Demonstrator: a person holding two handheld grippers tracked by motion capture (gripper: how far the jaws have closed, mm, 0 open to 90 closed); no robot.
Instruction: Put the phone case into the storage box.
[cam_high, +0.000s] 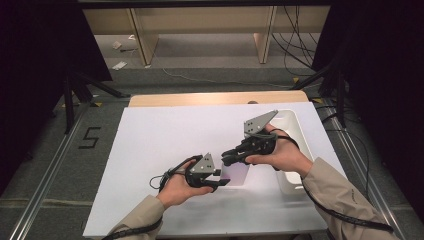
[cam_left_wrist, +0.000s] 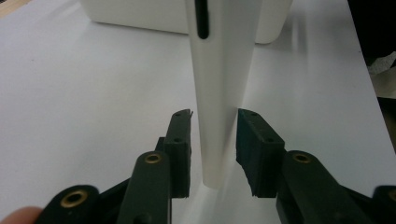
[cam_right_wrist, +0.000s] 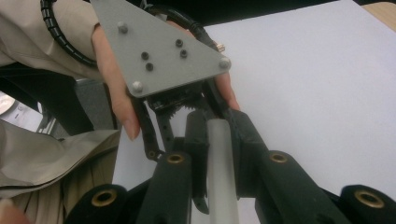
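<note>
Both grippers meet at the white panel (cam_left_wrist: 219, 93): right gripper (cam_high: 231, 159) clamps it, left gripper (cam_left_wrist: 214, 154) straddles it unclosed.

— Where is room lying open?
— The counter (cam_high: 150, 150) is lying bare to the left and far side.
— What is blocking the right?
— The white tub (cam_high: 295, 150) is sitting there, hemming in the right hand (cam_high: 280, 155).

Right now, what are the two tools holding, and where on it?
The right tool clamps a white plastic piece along one narrow edge. The left tool brackets its opposite end, with gaps showing beside both pads.
</note>
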